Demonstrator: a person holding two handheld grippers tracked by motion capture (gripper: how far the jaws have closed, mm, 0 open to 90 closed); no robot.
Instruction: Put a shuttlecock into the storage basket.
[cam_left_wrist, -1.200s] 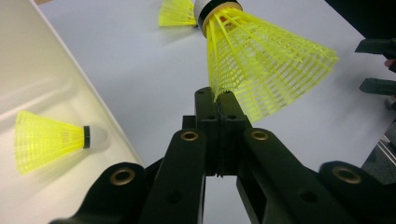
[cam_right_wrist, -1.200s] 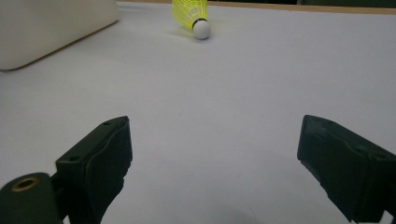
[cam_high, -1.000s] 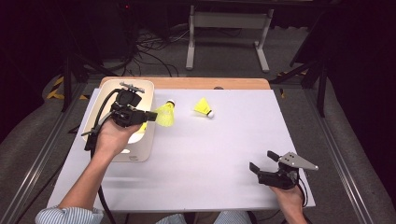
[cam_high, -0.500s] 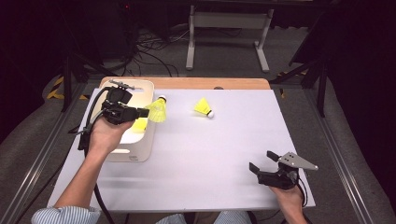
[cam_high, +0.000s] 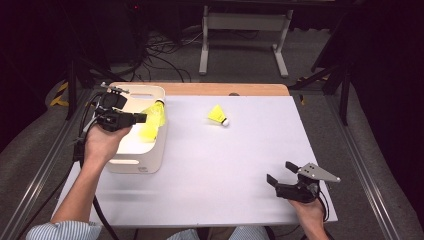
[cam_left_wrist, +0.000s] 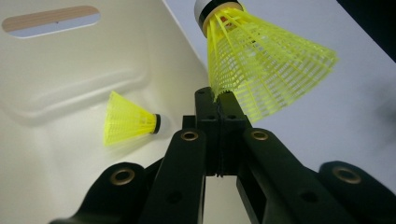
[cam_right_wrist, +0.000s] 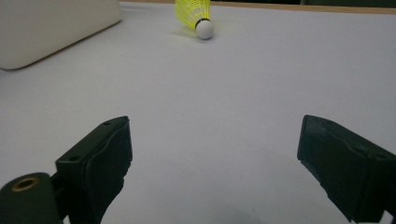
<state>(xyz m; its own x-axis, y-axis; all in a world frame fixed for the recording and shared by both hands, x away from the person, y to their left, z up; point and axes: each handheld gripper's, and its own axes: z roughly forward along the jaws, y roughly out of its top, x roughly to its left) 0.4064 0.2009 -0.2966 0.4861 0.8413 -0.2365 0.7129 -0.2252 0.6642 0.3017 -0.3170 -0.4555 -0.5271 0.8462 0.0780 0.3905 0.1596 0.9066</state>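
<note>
One featherlight, springy shuttlecock (cam_left_wrist: 261, 70) hangs pinched by its skirt edge in the clenched left gripper (cam_left_wrist: 219, 100), best held gently.

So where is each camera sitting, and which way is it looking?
High view: above the person's side, looking forward and down on the table; both forearms, the left gripper and the right gripper show.
Left gripper view: rides the left gripper, looking along shut jaws that pinch a held shuttlecock above the bin.
Right gripper view: rides the right gripper, looking low across the table between open jaws.
Shared: high and right gripper views both show the loose shuttlecock.
</note>
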